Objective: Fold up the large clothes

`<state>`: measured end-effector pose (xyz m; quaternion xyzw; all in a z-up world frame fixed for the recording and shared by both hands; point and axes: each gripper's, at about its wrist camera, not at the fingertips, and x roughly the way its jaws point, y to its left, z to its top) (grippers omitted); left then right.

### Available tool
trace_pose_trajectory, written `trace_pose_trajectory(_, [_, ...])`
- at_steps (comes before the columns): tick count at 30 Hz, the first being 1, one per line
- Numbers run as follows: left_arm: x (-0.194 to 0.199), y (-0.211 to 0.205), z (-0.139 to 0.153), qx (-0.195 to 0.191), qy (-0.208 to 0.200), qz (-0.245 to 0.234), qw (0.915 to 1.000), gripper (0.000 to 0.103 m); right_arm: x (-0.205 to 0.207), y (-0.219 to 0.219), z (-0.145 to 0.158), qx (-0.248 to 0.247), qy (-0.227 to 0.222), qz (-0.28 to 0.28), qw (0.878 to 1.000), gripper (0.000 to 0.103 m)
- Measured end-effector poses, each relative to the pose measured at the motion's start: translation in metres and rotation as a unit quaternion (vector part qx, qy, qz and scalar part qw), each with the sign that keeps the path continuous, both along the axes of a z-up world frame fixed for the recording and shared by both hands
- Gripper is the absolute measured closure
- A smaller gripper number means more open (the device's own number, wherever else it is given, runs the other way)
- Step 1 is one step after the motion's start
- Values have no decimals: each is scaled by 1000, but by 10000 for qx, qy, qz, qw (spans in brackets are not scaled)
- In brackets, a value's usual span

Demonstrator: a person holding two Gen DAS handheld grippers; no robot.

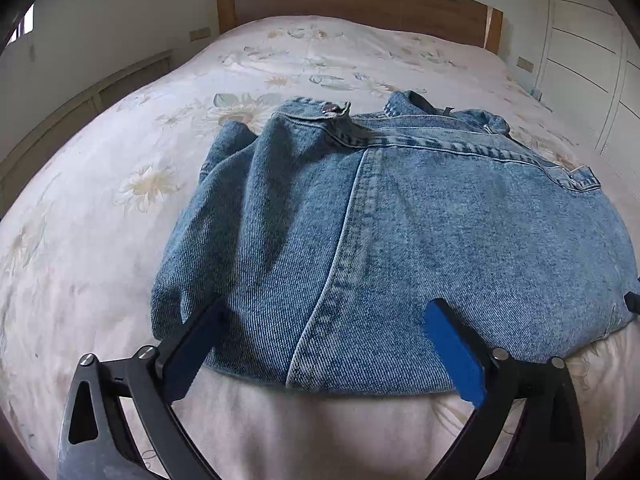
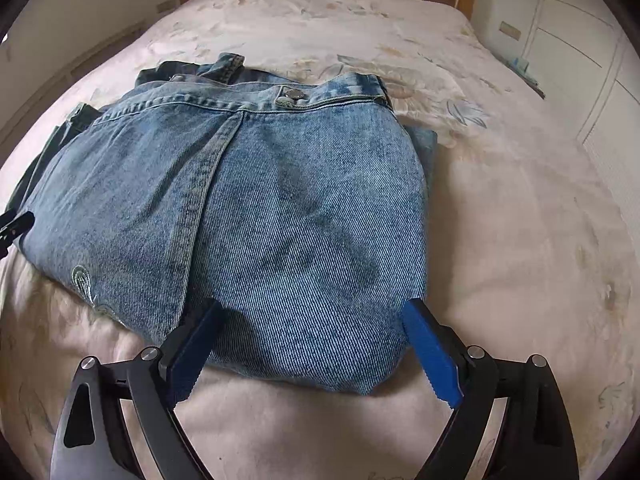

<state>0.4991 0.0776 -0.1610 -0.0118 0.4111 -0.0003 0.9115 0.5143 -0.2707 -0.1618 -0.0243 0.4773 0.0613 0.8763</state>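
Observation:
A folded blue denim garment (image 1: 400, 220) lies on the bed, its waistband and metal button (image 1: 329, 109) at the far side. It also shows in the right wrist view (image 2: 280, 208). My left gripper (image 1: 326, 304) is open, its blue-padded fingers spread over the garment's near edge, empty. My right gripper (image 2: 312, 304) is open too, its fingers wide apart over the near right corner of the garment. The tip of the right gripper shows at the right edge of the left wrist view (image 1: 632, 302). The left gripper's tip shows at the left edge of the right wrist view (image 2: 16, 224).
The bed (image 1: 120, 240) has a pale floral cover and a wooden headboard (image 1: 360, 4). A white wardrobe (image 1: 592, 60) stands to the right of the bed. A wall with low panelling runs along the left.

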Motion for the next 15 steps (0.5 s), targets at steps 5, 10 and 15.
trace_pose_trajectory(5, [-3, -1, 1, 10, 79, 3, 10000, 1, -1, -20, -12, 577, 316, -284, 9974, 5])
trace_pose_trajectory(10, [-15, 5, 8, -84, 168, 53, 9998, 1, -13, -18, -3, 352, 227, -234, 9988, 5])
trace_pose_trajectory(15, [-39, 12, 15, -233, 206, 220, 9993, 2, -32, -32, 0, 168, 201, -353, 9990, 5])
